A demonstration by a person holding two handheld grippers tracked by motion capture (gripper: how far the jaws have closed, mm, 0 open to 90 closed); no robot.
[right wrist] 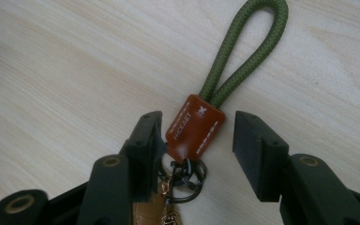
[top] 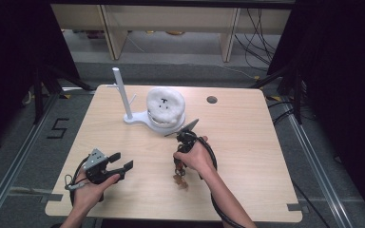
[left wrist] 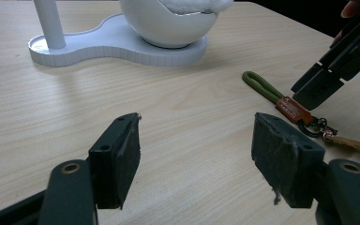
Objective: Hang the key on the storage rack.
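The right claw (right wrist: 197, 154) is held apart astride the keychain's leather tab (right wrist: 194, 126); it should be centred before closing. At eight o'clock, the left claw (left wrist: 194, 154) is apart, idle.

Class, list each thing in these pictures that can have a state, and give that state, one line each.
Left gripper: open, empty, off to the side.
Right gripper: open, jaws either side of the leather tab.
Keychain: lying flat on the table, ungripped.
White stand: upright, peg bare.
Fluffy ball: sitting in the stand's bowl.
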